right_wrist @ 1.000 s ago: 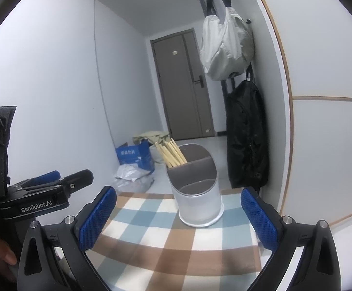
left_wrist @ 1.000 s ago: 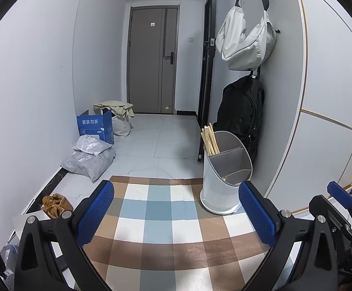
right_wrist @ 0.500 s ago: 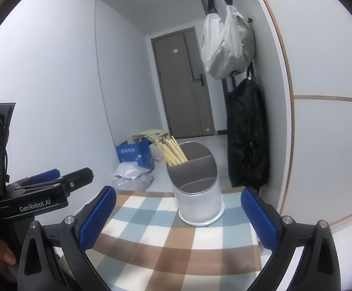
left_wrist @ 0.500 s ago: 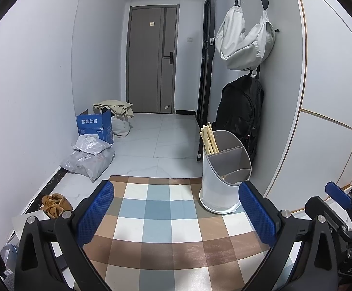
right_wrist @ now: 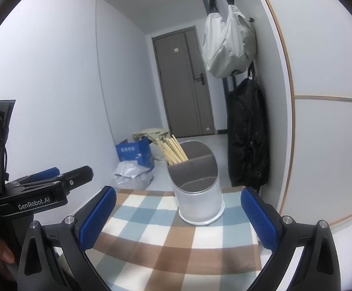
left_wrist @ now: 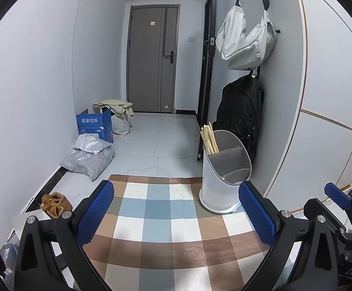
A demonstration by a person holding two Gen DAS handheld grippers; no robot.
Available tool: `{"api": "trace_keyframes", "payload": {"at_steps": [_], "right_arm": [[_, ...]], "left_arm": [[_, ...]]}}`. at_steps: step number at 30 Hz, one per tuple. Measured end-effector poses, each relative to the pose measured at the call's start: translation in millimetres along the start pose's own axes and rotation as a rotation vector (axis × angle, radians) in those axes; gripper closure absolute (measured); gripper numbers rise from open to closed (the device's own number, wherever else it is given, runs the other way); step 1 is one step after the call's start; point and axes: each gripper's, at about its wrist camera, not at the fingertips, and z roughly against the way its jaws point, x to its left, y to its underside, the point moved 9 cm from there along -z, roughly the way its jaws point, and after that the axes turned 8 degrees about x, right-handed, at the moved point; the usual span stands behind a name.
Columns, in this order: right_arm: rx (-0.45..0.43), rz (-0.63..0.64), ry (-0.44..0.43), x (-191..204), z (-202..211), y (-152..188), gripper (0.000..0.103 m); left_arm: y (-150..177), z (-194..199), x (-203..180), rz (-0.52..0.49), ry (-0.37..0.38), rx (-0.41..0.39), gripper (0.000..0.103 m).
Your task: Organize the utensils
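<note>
A white utensil holder (left_wrist: 224,181) (right_wrist: 197,194) with grey compartments stands at the far right of a checked cloth (left_wrist: 166,220) (right_wrist: 171,237). Wooden chopsticks (left_wrist: 208,139) (right_wrist: 172,150) lean out of its rear compartment; the front compartments look bare from here. My left gripper (left_wrist: 176,208) is open, held low over the cloth, with the holder ahead of its right finger. My right gripper (right_wrist: 178,215) is open too, the holder just beyond and between its fingers. Nothing is held by either. The left gripper's body (right_wrist: 37,194) shows at the left of the right wrist view.
A white wall panel (left_wrist: 321,145) runs close on the right behind the holder. A black backpack (left_wrist: 241,114) and a pale bag (left_wrist: 246,41) hang there. On the floor beyond the cloth lie a blue box (left_wrist: 94,125), plastic parcels (left_wrist: 88,155) and a brown cloth bundle (left_wrist: 54,205).
Both views shifted slightly; the holder sits a touch lower and nearer in the right wrist view. Both grippers stay open and hold nothing.
</note>
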Motion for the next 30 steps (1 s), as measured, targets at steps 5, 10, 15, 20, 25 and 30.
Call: {"api": "trace_keyframes", "payload": {"at_steps": [5, 10, 15, 20, 25, 30], "right_arm": [[0.001, 0.000, 0.000, 0.1, -0.1, 0.3, 0.000], [0.002, 0.003, 0.000, 0.3, 0.2, 1.0, 0.000], [0.003, 0.003, 0.000, 0.4, -0.3, 1.0, 0.000], [0.004, 0.004, 0.000, 0.4, -0.5, 1.4, 0.000], [0.006, 0.003, -0.002, -0.4, -0.6, 2.0, 0.000], [0.010, 0.006, -0.002, -1.3, -0.8, 2.8, 0.000]], "left_arm": [[0.3, 0.2, 0.3, 0.002, 0.002, 0.002, 0.003], [-0.6, -0.1, 0.5, 0.001, 0.002, 0.001, 0.003], [-0.7, -0.7, 0.5, 0.000, 0.006, 0.006, 0.003], [-0.9, -1.3, 0.9, 0.003, 0.005, 0.007, 0.003], [0.0, -1.4, -0.5, -0.003, 0.005, 0.006, 0.003], [0.4, -1.2, -1.5, -0.005, 0.001, 0.004, 0.003]]}}
